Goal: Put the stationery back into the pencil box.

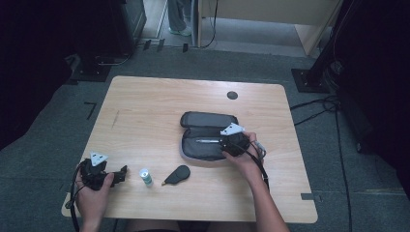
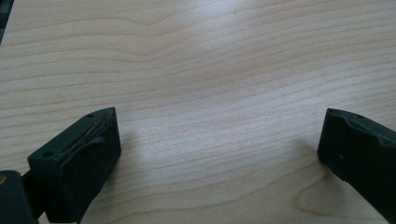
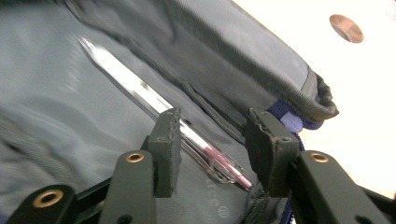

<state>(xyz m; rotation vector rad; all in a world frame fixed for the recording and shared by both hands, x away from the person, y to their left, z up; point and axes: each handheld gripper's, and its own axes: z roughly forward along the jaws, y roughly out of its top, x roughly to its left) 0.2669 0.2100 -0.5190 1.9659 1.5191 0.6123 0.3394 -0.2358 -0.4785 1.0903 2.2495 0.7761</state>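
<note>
A dark grey pencil case (image 1: pixel 193 119) lies open at the middle of the table, its lid folded back. A silver pen (image 1: pixel 207 141) rests on the lining inside. My right gripper (image 1: pixel 224 143) hangs over the case's right end. In the right gripper view the gripper (image 3: pixel 212 135) is open and the pen (image 3: pixel 135 88) runs through the gap between the jaws, close to the left one, not clamped. My left gripper (image 1: pixel 121 173) rests at the table's front left; the left gripper view shows it (image 2: pixel 219 140) wide open over bare wood.
A small white tube with a green cap (image 1: pixel 145 177) stands near the front edge, and a black teardrop-shaped object (image 1: pixel 178 174) lies just right of it. A round cable hole (image 1: pixel 232 95) sits near the table's far edge. Cables run across the floor at right.
</note>
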